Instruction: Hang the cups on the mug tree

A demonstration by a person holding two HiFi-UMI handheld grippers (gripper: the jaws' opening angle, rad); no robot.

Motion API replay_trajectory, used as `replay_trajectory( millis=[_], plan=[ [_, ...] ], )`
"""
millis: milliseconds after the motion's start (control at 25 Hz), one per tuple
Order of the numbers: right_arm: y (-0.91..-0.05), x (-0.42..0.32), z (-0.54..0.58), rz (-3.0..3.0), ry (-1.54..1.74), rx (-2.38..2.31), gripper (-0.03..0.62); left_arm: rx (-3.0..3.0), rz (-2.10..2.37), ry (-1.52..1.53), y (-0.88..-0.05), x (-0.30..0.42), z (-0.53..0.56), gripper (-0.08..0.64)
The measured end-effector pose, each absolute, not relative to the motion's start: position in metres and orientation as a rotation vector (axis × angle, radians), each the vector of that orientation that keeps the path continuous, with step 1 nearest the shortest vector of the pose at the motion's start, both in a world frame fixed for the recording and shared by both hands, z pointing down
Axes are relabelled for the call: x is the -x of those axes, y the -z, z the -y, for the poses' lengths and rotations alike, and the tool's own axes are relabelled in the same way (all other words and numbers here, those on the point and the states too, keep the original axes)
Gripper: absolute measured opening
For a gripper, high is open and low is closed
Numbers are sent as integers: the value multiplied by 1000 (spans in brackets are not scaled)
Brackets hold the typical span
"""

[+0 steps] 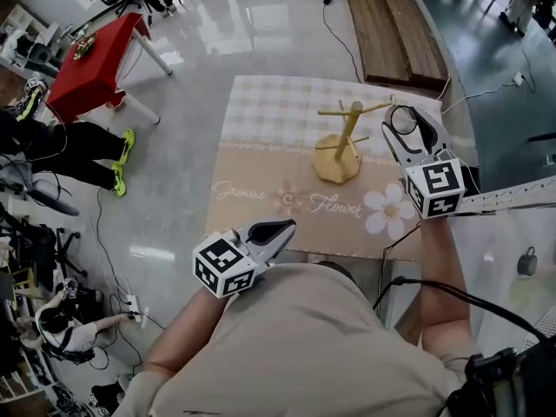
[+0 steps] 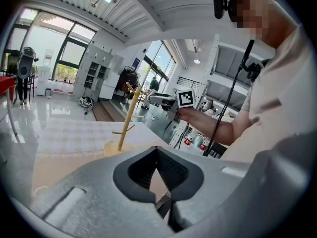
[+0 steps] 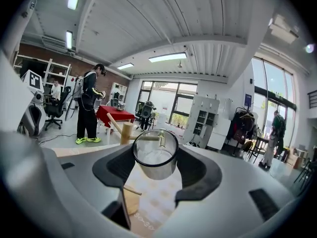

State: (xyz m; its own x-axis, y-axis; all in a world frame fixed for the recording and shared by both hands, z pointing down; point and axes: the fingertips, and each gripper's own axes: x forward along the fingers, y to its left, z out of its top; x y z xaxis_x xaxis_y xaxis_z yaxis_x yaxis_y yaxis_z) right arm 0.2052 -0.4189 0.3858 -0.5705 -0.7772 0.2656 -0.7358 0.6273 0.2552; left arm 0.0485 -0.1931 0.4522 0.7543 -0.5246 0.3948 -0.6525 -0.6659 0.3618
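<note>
Over the checked tabletop (image 1: 261,111), the R gripper (image 1: 407,131) is gripping a glass cup (image 3: 155,158) beside the mug tree's (image 1: 343,142) upper peg, the L gripper (image 1: 271,233) is idling closed & empty; next prob. needs handle lined up w/ peg.

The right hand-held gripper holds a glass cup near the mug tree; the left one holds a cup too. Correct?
No: the left hand-held gripper holds nothing, as the left gripper view shows. The right hand-held gripper does hold the glass cup.
</note>
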Motion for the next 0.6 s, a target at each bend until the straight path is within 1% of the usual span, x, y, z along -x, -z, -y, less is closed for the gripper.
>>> replay_trajectory(
  millis=[200, 600],
  plan=[
    [-388, -193, 415, 2477, 201, -1183, 273, -2455, 902, -346, -452, -38, 188, 8],
    [-411, -167, 402, 2473, 166, -1121, 273, -2436, 914, -345, -457, -21, 175, 8]
  ],
)
